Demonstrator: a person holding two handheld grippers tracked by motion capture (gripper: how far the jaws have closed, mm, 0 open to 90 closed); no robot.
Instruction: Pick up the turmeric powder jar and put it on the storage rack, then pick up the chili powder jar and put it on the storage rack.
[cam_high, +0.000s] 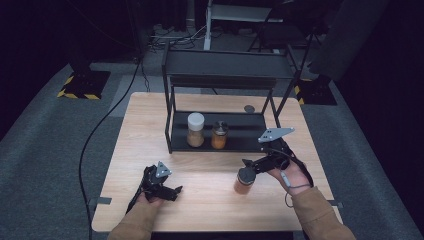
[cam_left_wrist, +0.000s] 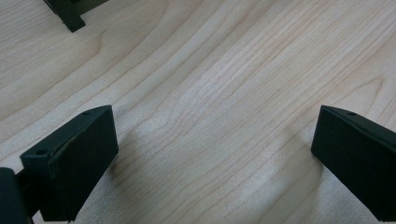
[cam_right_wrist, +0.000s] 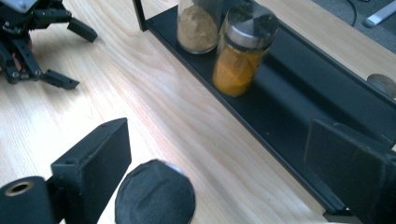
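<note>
A jar of orange powder with a black lid (cam_high: 244, 181) stands on the wooden table (cam_high: 150, 115) in front of the rack. My right gripper (cam_high: 249, 167) hovers just above and behind it, open. In the right gripper view the black lid (cam_right_wrist: 154, 196) sits low, close beside the left jaw, with the right jaw far off and not touching it; the right gripper (cam_right_wrist: 219, 158) stands wide. My left gripper (cam_high: 169, 189) rests open at the table's near left. Bare wood lies between the left gripper's (cam_left_wrist: 215, 154) jaws.
A black two-tier rack (cam_high: 172, 120) stands mid-table. Its lower shelf (cam_right_wrist: 289, 93) holds a white-lidded jar of tan powder (cam_high: 195, 129) and a metal-lidded jar of orange powder (cam_high: 219, 135). A small grey disc (cam_high: 249, 108) lies behind the rack.
</note>
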